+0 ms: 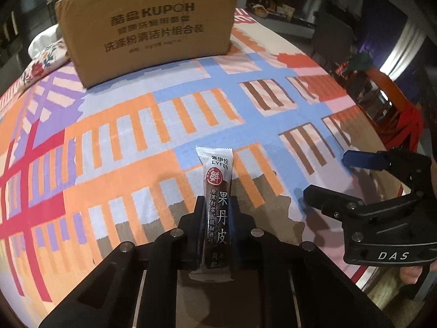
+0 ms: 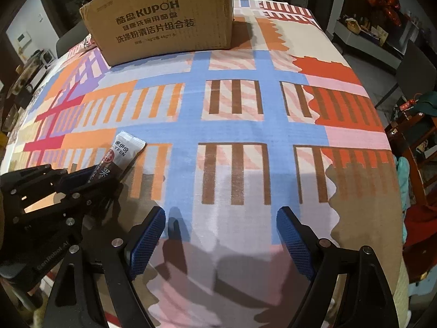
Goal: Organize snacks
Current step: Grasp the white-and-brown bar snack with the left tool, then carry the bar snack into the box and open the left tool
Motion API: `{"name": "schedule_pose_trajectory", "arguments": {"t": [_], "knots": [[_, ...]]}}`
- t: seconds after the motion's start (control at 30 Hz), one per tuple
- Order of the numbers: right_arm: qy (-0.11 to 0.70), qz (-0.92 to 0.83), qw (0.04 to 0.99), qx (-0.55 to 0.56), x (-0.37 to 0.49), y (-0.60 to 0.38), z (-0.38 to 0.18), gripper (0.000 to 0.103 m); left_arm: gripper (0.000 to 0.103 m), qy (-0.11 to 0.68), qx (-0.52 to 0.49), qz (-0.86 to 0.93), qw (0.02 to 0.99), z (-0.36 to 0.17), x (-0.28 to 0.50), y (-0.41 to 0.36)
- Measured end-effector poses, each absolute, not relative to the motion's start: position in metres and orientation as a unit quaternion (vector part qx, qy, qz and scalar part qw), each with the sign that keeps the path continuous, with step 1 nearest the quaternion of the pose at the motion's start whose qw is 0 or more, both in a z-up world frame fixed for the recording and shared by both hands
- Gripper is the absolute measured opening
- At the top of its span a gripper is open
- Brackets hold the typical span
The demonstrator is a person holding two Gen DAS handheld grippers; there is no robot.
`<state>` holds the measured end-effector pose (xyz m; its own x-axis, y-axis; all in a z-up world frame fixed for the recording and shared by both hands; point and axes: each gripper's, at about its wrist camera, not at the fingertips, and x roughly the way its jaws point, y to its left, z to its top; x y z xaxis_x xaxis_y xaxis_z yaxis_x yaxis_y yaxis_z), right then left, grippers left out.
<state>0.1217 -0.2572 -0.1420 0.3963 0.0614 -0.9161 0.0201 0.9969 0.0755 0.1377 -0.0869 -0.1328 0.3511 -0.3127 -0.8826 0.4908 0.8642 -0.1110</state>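
- The left gripper (image 1: 217, 205) is clamped on a snack stick (image 1: 217, 205), its two fingers pressing the long sides of the packet around the lower half.
- The step in hand seems to be to carry this packet to the cardboard box (image 1: 147, 27), which stands at the far side of the patterned cloth (image 1: 136, 125), well apart from the packet and a little to its left.
- To do it well, I think the person should lift the packet high enough to pass over the near wall of the box, because this wall rises tall; its top is out of view, so I cannot tell if it is open.
- The grip is on the lower part, so the free upper end may swing; a slow and steady move will help.
- The fingers should part only when the packet is above the inside of the box.
- The right gripper (image 2: 221, 235) has its blue pads (image 2: 148, 235) wide apart and holds nothing; it hangs over the cloth, nearer to us than the box and to the right of the packet.
- The packet is long and narrow, dark brown with white Chinese letters, a round red mark, and a silver-white crimped top with the word LYFEN.
- It looks light and thin, and its foil probably is slippery.
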Motion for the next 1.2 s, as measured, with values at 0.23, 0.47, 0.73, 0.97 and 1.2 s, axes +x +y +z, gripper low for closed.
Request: {"name": "schedule_pose_trajectory", "arguments": {"t": [0.23,0.47,0.73,0.97,1.2], "knots": [[0.533,0.020,0.845,0.033,0.126,-0.251,-0.129,0.084,0.016,0.496,0.067,-0.236,0.833,-0.116,0.134,-0.079],[0.504,0.025,0.863,0.025,0.133,-0.248,-0.101,0.084,0.016,0.462,0.044,-0.231,0.855,-0.081,0.139,-0.068],[0.455,0.030,0.890,0.023,0.147,-0.247,-0.060,0.084,0.016,0.415,0.036,-0.229,0.880,-0.041,0.150,-0.066],[0.416,0.031,0.909,0.025,0.163,-0.247,-0.026,0.084,0.016,0.384,0.031,-0.228,0.894,-0.009,0.165,-0.065],[0.381,0.025,0.924,0.031,0.193,-0.252,0.008,0.084,0.016,0.357,0.042,-0.223,0.906,0.021,0.189,-0.069]]}}
